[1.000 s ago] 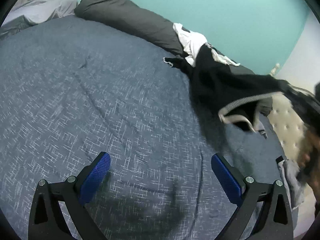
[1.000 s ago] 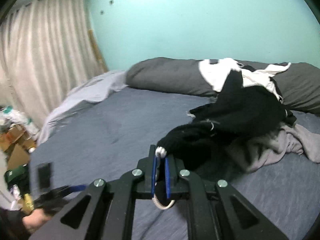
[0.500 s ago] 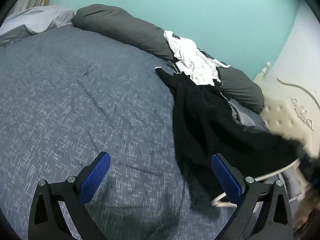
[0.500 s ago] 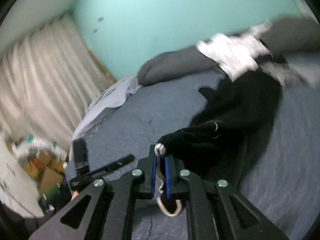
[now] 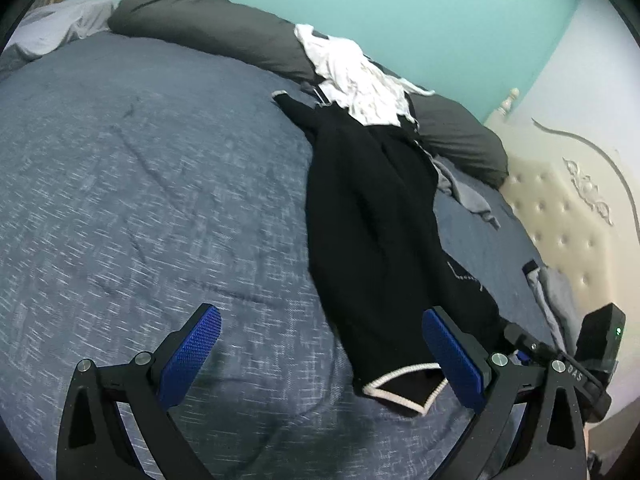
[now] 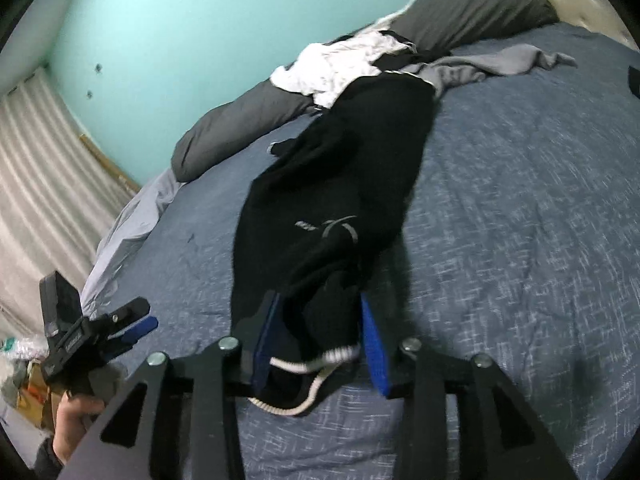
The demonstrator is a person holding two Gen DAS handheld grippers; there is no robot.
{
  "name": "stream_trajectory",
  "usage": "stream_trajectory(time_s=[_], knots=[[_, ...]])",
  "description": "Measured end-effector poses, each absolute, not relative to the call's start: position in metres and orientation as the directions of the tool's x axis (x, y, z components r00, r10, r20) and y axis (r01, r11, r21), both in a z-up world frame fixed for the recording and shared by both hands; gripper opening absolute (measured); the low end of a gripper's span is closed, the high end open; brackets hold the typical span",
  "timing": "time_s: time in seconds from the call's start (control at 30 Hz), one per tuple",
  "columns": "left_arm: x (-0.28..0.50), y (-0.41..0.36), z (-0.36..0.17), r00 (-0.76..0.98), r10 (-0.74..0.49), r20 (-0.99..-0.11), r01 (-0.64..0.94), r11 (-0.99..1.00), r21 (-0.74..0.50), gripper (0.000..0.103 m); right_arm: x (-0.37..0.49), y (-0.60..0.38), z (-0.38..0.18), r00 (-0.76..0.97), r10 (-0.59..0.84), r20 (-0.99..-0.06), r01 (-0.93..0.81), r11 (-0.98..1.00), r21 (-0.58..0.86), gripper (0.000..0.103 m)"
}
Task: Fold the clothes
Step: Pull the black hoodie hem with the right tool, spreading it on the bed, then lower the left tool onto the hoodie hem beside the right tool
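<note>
The right gripper (image 6: pixel 320 340) is seen opening, the black garment's (image 6: pixel 340 184) cuff lying loose between its jaws. The left gripper (image 5: pixel 320 354) is held spread, empty.

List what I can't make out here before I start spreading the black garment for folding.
- Black garment: bunched, type unclear; far end lies under the white garment in both views.
- Its trimmed hem: partly behind the right gripper, whose fingers are opening around it; contact unclear.
- Logo: blurred, unreadable.
- Grey garment: mostly hidden behind the black one, left view.
- Left gripper: open, empty.
</note>
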State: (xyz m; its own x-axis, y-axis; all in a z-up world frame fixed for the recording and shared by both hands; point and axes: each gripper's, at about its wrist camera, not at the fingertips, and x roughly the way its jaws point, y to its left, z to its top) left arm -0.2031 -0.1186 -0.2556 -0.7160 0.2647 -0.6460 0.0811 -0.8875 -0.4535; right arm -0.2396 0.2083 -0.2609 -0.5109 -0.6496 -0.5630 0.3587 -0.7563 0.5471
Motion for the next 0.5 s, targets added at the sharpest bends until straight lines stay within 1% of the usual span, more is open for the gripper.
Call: stream_trajectory(time_s=[0.03,0.1,0.2,0.37,0.43,0.5], knots=[[-0.205,-0.116,-0.257,-0.71,0.272,-0.65,0.079,-0.886,-0.457,0.103,-0.241,0.211,-0.261,-0.51,-0.652,-0.561,0.35,-0.753,0.557,0.046],[-0.208,-0.109,-0.258,-0.702,0.276,-0.656,0.073,-0.889,-0.452,0.103,-0.242,0.218,-0.26,-0.524,-0.656,-0.544,0.341,-0.746,0.572,0.052],[-0.212,-0.099,-0.26,-0.692,0.281,-0.665,0.053,-0.899,-0.435,0.103,-0.245,0.224,-0.262,-0.535,-0.652,-0.538,0.326,-0.746,0.58,0.057],[-0.218,-0.084,-0.268,-0.664,0.27,-0.697,0.04,-0.919,-0.393,0.103,-0.255,0.236,-0.272,-0.511,-0.669,-0.54,0.3,-0.727,0.617,0.058],[-0.22,-0.081,-0.271,-0.656,0.269,-0.705,0.045,-0.919,-0.392,0.103,-0.259,0.239,-0.275,-0.491,-0.691,-0.531,0.299,-0.706,0.642,0.058],[-0.223,-0.077,-0.273,-0.649,0.273,-0.711,0.045,-0.918,-0.394,0.103,-0.259,0.241,-0.275,-0.495,-0.682,-0.538,0.297,-0.715,0.633,0.058]])
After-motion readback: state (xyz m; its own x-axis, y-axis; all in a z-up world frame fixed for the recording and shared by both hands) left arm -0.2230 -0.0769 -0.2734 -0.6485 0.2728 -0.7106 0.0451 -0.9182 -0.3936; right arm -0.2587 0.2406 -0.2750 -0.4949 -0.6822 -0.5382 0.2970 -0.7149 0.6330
